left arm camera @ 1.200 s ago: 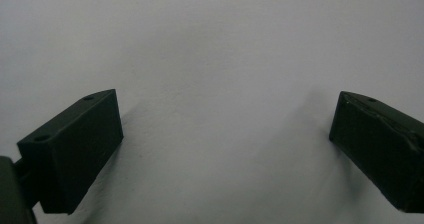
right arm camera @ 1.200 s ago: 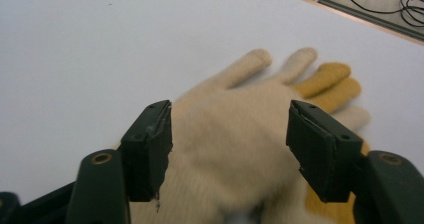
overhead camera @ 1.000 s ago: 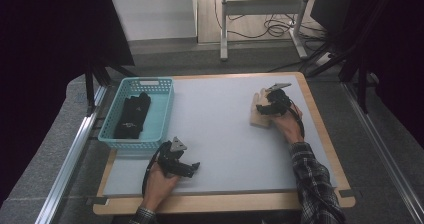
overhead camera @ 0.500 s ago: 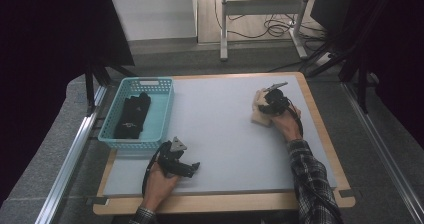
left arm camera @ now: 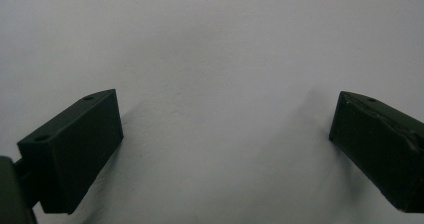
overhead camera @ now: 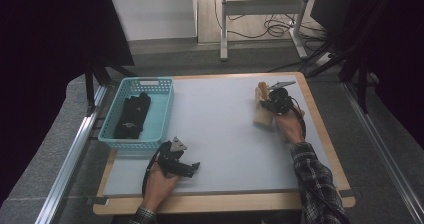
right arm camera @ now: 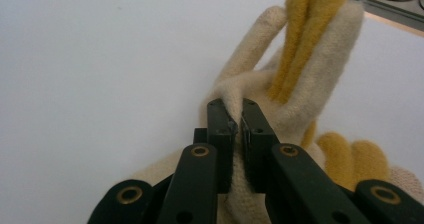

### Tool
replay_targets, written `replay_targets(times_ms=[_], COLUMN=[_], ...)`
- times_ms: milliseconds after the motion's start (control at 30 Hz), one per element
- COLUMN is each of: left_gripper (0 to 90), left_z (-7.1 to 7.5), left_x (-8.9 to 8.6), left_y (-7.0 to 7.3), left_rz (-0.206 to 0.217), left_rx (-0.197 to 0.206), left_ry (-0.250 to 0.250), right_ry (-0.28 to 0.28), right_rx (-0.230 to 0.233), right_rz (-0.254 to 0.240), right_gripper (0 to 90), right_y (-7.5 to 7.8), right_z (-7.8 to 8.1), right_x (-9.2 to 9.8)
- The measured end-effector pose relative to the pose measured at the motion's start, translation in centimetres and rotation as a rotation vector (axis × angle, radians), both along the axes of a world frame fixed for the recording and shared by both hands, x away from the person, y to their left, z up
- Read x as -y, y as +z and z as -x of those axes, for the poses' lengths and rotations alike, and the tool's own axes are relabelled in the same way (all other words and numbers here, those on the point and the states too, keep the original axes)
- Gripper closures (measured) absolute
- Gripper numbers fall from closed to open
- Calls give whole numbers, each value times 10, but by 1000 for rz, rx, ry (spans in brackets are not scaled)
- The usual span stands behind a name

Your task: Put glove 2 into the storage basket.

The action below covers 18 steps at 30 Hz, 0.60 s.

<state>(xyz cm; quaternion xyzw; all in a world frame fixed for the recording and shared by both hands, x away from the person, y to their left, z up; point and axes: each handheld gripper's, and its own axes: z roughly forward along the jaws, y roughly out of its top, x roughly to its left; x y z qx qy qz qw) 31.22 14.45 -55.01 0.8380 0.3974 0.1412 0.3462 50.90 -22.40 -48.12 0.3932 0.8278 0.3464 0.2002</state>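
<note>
Two tools are in my hands. From the high view, my right tool (overhead camera: 272, 103) is near the bench's (overhead camera: 225, 129) far right corner, at a cream work glove (overhead camera: 262, 115) with yellow fingertips. That view is too far off to show the grip. My right gripper view settles it: the jaws have just been closing and now pinch a fold of the glove's (right arm camera: 300, 74) knit between the pads, with the cream cloth bunched on both sides of them. The yellow-tipped fingers stand up beyond the jaws, and more yellow tips show at the lower right of that view. The glove's lower part still looks to touch the bench in the high view, though I cannot tell how much of it rests there.

My left tool (overhead camera: 186, 168) lies near the bench's near left corner, just short of the turquoise basket (overhead camera: 165, 111) that sits at the left edge with dark cloth items (overhead camera: 132, 116) inside. The left gripper view shows what the high view cannot: its jaws stand wide apart with bare grey bench surface (left arm camera: 220, 59) between them, released and holding nothing. The basket shows in the high view, at the left edge
</note>
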Motion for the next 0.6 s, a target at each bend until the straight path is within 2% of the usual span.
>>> replay_targets(times_ms=[233,433,500,600], left_gripper=[9,9,9,9], left_z=[0,0,0,0], left_x=[0,0,0,1], left_y=[0,0,0,0], left_rz=[-1,-2,-1,6], left_rx=[-1,-1,-1,1], left_ry=[0,0,0,5], right_ry=[61,141,162,211], right_rx=[17,30,28,19], right_rz=[-83,-166,-172,-185], right_gripper=[844,842,841,839], right_y=[22,40,42,39], right_z=[26,65,75,99], right_x=[-7,-24,-30,-43])
